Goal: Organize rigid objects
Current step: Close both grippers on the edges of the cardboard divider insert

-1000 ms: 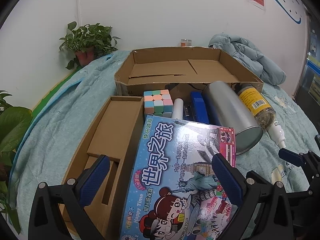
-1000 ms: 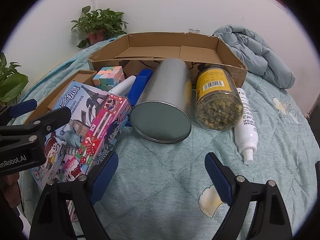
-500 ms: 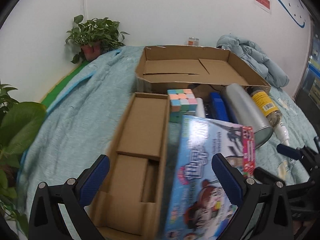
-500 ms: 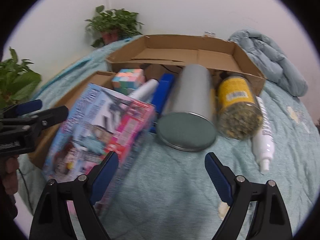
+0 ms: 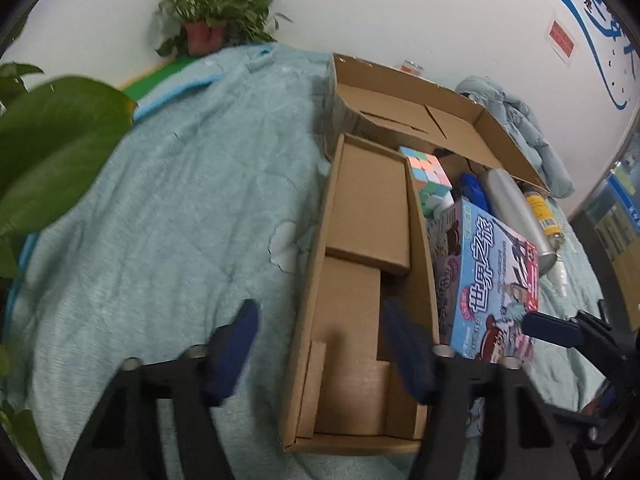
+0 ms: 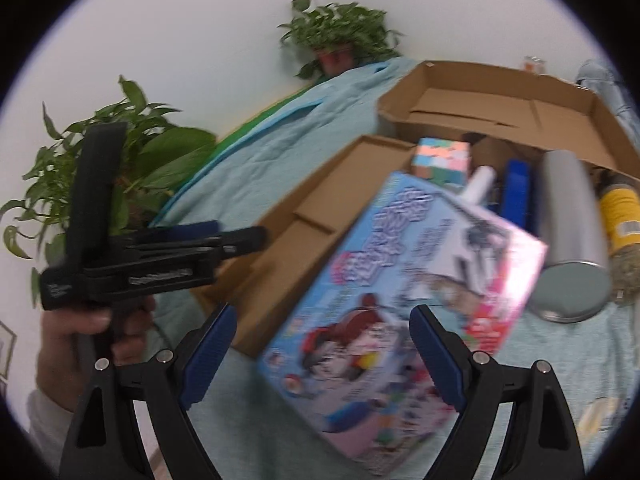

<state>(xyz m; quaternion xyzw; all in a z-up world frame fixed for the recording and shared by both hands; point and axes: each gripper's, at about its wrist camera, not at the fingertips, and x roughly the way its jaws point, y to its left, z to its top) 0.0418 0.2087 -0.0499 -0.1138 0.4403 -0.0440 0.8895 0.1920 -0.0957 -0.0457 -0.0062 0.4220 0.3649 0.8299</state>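
Your left gripper (image 5: 320,354) hovers with its fingers spread and empty over the near left wall of the narrow cardboard tray (image 5: 360,280). Your right gripper (image 6: 322,354) is likewise open and holds nothing, its fingers framing the near end of the colourful game box (image 6: 400,292), which leans against the tray's right wall. Nothing appears sorted: the tray holds only its own cardboard inserts, and the large open carton (image 6: 500,108) at the far side looks empty. To the right lie the pastel puzzle cube (image 5: 428,178), blue case (image 6: 516,192), silver cylinder (image 6: 570,236), yellow-labelled jar (image 6: 622,216) and a white bottle (image 6: 482,184), all on the quilt (image 5: 180,200). Judged so, nearly all the organizing remains.
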